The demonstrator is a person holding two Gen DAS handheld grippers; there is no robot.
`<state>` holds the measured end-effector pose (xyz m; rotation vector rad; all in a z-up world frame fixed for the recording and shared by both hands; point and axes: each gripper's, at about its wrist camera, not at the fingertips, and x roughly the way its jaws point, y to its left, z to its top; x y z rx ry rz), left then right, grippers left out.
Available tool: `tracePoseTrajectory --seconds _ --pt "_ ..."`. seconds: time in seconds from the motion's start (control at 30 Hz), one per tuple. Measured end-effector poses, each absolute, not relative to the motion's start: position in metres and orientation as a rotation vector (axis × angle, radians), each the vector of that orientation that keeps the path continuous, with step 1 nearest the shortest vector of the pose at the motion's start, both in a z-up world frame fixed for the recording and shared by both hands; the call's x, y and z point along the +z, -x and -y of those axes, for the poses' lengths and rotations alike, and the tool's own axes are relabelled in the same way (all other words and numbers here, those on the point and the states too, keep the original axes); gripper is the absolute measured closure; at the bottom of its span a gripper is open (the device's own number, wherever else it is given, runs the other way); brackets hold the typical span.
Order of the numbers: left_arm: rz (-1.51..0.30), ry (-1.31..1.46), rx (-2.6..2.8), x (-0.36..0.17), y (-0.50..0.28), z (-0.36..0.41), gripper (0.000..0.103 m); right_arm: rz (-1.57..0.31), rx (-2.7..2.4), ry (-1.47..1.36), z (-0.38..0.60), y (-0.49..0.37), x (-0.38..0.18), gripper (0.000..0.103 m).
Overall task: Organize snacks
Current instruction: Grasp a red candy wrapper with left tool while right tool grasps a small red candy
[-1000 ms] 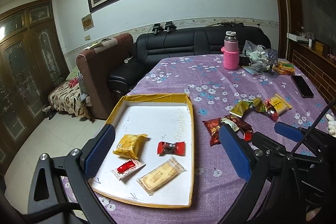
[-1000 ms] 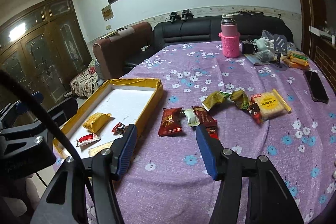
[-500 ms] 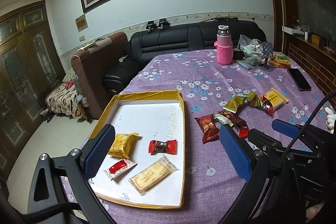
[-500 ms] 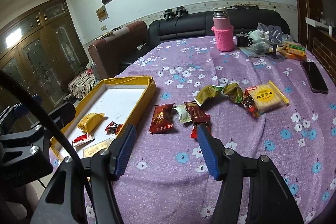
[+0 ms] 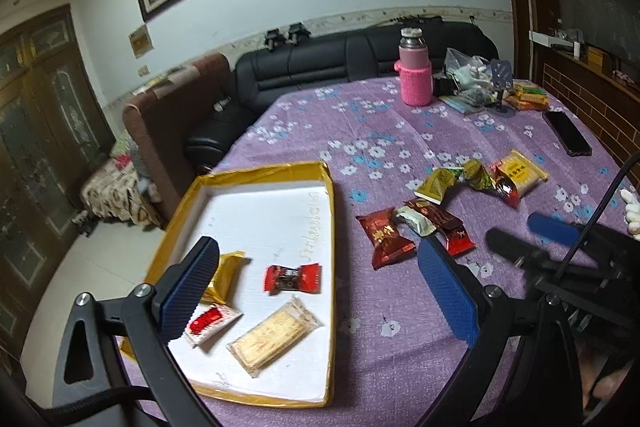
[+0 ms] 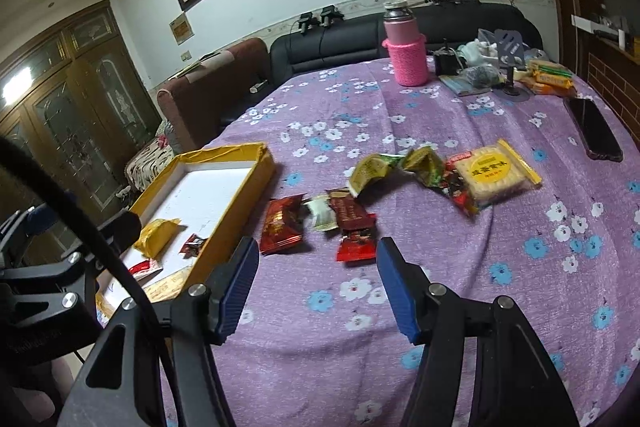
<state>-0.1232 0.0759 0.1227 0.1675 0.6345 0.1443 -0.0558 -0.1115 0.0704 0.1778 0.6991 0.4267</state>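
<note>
On the purple flowered tabletop point(image 5: 372, 123), four snacks lie inside the yellow-rimmed tray point(image 5: 256, 175), while more wrapped snacks point(image 6: 360, 207) lie scattered just beside it. Both the left gripper point(image 5: 316, 287) and right gripper point(image 6: 314, 285) hover wide apart, holding nothing.

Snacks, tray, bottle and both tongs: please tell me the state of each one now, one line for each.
Left tongs: open, empty, above the tray.
Right tongs: open, empty, near the loose snacks.
Yellow-rimmed tray: uncovered, holds four snacks.
Red candy: wrapped, in the tray.
Clear-wrapped biscuit: sealed, in the tray.
Red packet: sealed, on the tablecloth, outside the tray.
Yellow biscuit pack: sealed, outside the tray.
Pink-sleeved bottle: upright, capped.
Phone: flat, screen dark.
</note>
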Motion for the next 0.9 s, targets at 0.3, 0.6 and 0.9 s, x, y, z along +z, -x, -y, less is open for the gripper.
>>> tracePoseTrajectory --seconds 0.3,0.6,0.9 --pt "-0.804 0.032 0.019 0.089 0.079 -0.107 0.004 -0.714 0.233 -0.199 0.191 0.011 0.073 0.038" --pt "-0.882 0.078 -0.215 0.064 0.053 -0.076 0.015 -0.854 0.217 -0.334 0.235 -0.057 0.038 0.038" --pt "-0.962 0.118 -0.280 0.047 0.025 -0.057 0.024 -0.854 0.329 -0.100 0.173 -0.084 0.041 0.038"
